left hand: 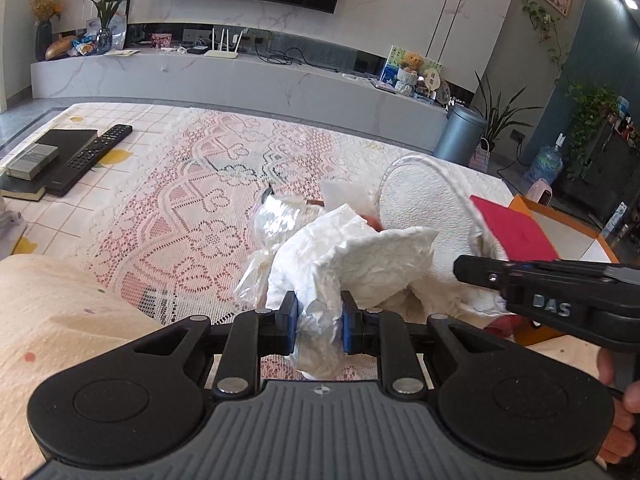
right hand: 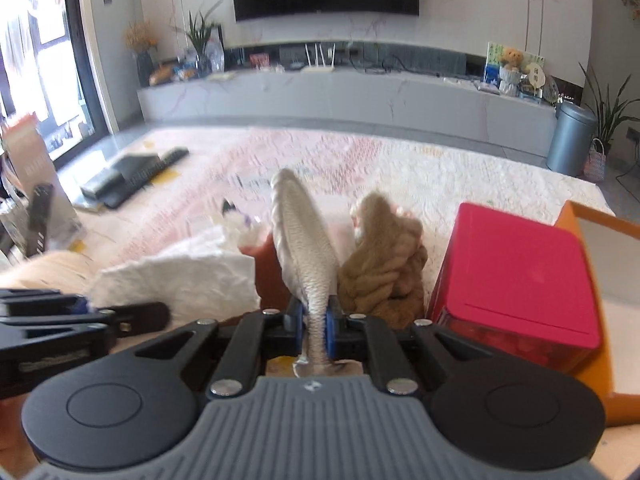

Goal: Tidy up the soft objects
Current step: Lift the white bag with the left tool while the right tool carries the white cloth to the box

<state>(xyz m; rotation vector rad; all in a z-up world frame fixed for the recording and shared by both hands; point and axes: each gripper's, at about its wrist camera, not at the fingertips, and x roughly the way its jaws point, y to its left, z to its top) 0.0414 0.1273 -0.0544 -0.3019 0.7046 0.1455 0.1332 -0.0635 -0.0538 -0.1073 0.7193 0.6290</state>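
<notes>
My left gripper (left hand: 319, 326) is shut on a crumpled white paper towel (left hand: 352, 256), held above the lace-covered table; the towel also shows in the right wrist view (right hand: 180, 276). My right gripper (right hand: 314, 330) is shut on the edge of a flat white textured insole-shaped pad (right hand: 306, 240), which stands on edge; the pad also shows in the left wrist view (left hand: 424, 204), where the right gripper's body comes in from the right. A tan chunky knitted piece (right hand: 384, 268) lies just right of the pad. A crinkled clear plastic wrapper (left hand: 276, 224) lies behind the towel.
A magenta box (right hand: 516, 272) sits on an orange tray (right hand: 576, 216) at the right. A remote control (left hand: 92, 156) and dark books (left hand: 68, 138) lie at the far left of the lace tablecloth (left hand: 192, 208). A cream cloth (left hand: 60, 320) is at the near left.
</notes>
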